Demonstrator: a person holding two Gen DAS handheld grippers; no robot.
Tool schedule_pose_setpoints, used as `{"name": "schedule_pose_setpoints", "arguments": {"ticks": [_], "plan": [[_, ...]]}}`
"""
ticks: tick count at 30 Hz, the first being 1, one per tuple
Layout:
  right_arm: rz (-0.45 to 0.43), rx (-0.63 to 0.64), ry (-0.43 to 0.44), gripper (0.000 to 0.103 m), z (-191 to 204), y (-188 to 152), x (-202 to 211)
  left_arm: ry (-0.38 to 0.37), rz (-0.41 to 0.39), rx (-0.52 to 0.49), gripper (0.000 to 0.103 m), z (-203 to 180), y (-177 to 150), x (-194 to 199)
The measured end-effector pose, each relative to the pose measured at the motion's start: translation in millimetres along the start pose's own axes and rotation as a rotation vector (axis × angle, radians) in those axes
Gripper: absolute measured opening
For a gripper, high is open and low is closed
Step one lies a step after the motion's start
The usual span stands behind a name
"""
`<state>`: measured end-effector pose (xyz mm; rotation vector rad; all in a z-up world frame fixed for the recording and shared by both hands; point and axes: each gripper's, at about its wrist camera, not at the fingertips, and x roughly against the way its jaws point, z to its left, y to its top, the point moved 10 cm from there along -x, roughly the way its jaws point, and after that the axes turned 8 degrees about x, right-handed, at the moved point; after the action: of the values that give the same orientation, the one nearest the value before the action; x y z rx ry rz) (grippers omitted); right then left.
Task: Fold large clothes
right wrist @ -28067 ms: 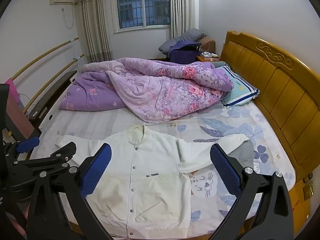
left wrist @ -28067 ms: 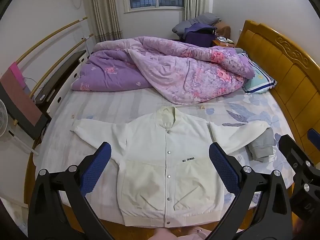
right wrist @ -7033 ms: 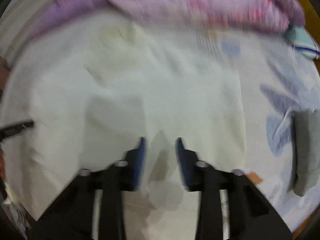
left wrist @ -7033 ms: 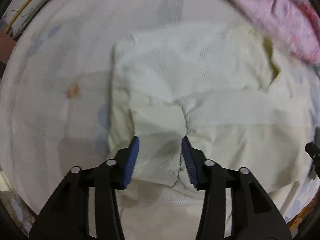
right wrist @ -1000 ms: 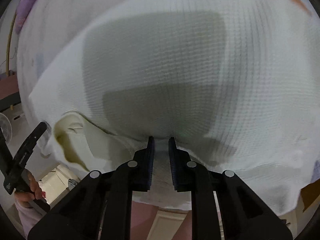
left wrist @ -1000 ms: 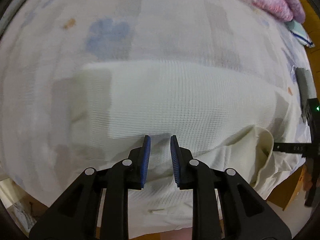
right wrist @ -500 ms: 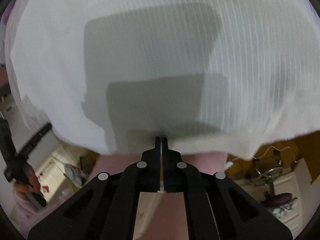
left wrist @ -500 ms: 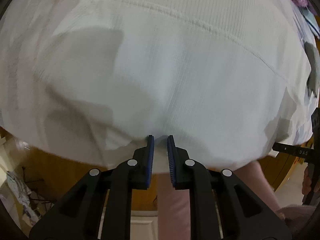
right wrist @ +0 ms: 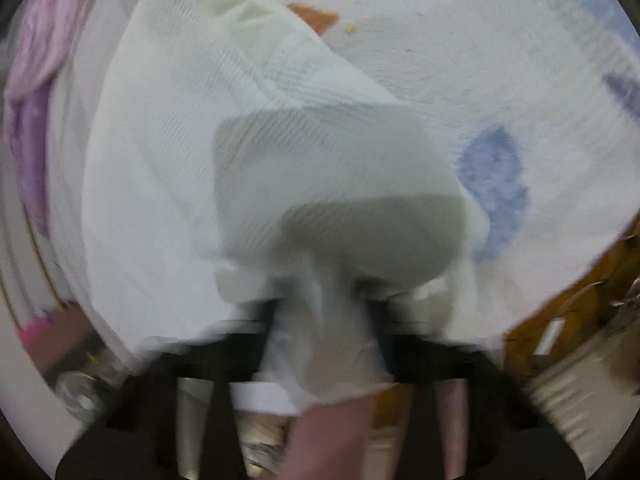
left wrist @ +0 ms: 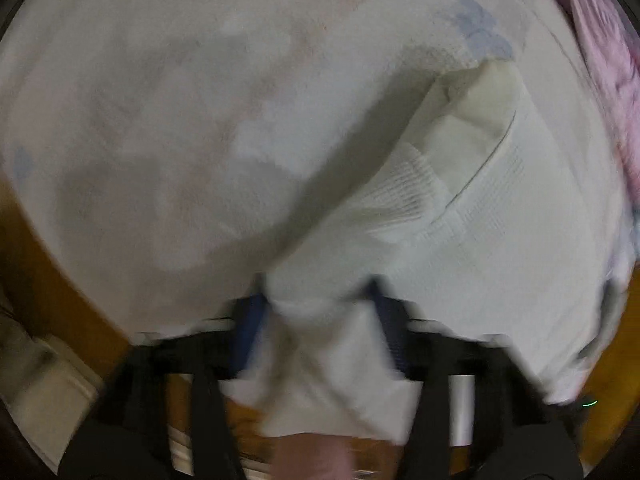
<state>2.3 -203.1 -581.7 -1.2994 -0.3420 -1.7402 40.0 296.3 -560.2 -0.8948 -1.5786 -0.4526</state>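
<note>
Jacket [left wrist: 500, 208] on the bed sheet [left wrist: 168, 120], quilt [left wrist: 600, 60] at its far side.

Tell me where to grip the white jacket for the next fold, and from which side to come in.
Grip the white jacket at the near edge, one corner per gripper, coming from the foot of the bed. That edge bunches between the fingers of the left gripper and right gripper, while the far part with the cream collar drapes onto the bedsheet. Blur hides the exact pinch points.
</note>
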Motion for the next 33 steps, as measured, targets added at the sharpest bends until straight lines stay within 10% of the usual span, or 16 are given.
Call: {"name": "schedule_pose_setpoints", "arguments": {"ticks": [17, 20, 23, 33], "plan": [[0.089, 0.022, -0.151, 0.003, -34.3, -31.0, -3.9, 0.202, 0.012, -0.159, 0.025, 28.5, -35.8, -1.6], [0.147, 0.081, -0.222, 0.021, -21.5, -34.8, 7.8, 0.258, 0.03, -0.214, 0.034, 29.4, -27.8, 17.0], [0.136, 0.156, -0.217, 0.07, 4.5, -33.0, 35.9, 0.234, -0.007, -0.263, 0.059, 9.2, -13.1, 45.4], [-0.04, 0.199, -0.182, 0.074, 66.0, 56.8, 102.7, 0.062, -0.113, -0.242, 0.074, -78.0, 68.7, 95.0]]}}
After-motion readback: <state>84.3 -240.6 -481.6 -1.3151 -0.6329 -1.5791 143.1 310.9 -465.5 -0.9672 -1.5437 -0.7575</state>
